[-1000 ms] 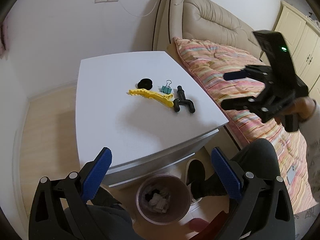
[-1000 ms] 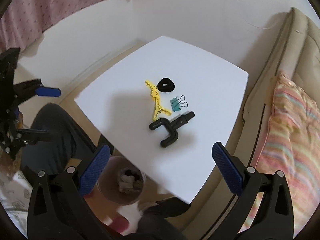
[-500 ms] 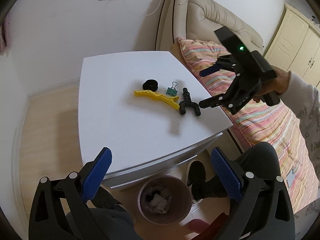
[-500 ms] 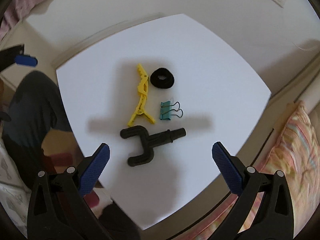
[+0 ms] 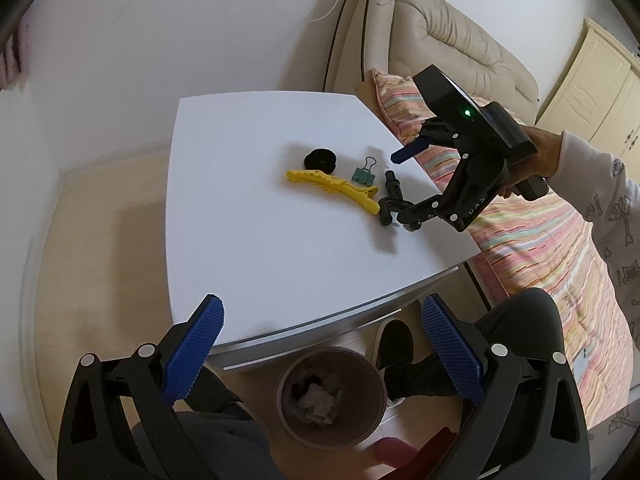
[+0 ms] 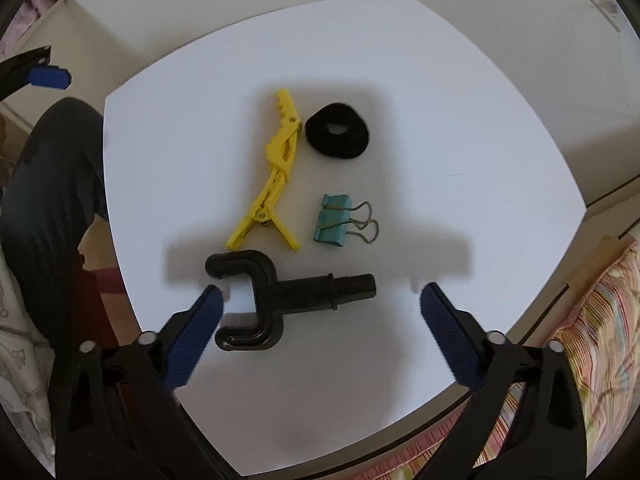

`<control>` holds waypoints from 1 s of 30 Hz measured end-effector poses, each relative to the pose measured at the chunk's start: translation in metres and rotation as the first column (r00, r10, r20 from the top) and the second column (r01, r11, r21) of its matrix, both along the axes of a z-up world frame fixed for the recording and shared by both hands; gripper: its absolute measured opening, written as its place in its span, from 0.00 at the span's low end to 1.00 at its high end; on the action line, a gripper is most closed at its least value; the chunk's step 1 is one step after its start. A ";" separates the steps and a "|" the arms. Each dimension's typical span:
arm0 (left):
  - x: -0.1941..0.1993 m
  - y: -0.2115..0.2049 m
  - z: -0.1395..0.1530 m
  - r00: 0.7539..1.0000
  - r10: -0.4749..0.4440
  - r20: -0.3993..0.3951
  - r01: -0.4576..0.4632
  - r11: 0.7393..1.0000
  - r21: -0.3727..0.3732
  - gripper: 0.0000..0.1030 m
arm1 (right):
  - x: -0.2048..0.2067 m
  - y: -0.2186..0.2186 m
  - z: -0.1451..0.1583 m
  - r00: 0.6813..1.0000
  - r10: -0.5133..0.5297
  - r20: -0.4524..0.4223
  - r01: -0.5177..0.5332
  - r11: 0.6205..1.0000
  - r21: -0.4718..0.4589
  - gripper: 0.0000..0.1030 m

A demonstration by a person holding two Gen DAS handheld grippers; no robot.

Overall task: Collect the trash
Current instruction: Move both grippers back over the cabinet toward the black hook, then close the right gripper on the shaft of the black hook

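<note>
White table (image 5: 248,216), bed (image 5: 532,220) beside, wood floor (image 5: 100,208).

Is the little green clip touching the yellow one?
No. The green clip lies apart from the yellow clip, with bare white table between them.

White table (image 6: 440,128), square top with rounded corners. On it, grouped together: yellow clip (image 6: 272,178), black ring (image 6: 337,131) just beside it, green binder clip (image 6: 334,220), black forked plastic part (image 6: 276,300) nearest the edge.
</note>
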State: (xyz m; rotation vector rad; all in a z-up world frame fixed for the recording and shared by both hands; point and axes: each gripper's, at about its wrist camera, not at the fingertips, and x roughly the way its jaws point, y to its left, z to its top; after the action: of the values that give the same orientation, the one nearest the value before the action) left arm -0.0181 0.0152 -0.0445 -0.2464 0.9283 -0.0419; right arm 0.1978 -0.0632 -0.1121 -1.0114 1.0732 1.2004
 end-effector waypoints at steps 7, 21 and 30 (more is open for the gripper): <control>0.001 0.003 -0.004 1.000 0.008 -0.012 -0.008 1.000 -0.013 0.93 | 0.008 -0.001 -0.002 0.999 0.002 -0.040 -0.001 1.000 0.015 0.80; 0.000 0.000 -0.007 1.000 0.008 -0.023 -0.009 1.000 -0.026 0.93 | 0.010 -0.004 0.005 0.999 0.019 -0.039 -0.017 0.998 0.056 0.58; 0.001 -0.003 -0.004 1.000 0.005 -0.011 -0.005 1.000 -0.019 0.93 | 0.004 -0.010 0.013 0.999 -0.025 -0.025 0.026 0.998 0.057 0.57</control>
State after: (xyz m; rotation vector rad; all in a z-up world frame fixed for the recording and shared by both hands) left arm -0.0168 0.0126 -0.0480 -0.2671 0.9380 -0.0451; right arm 0.2016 -0.0735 -0.0995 -0.9385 1.0621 1.2188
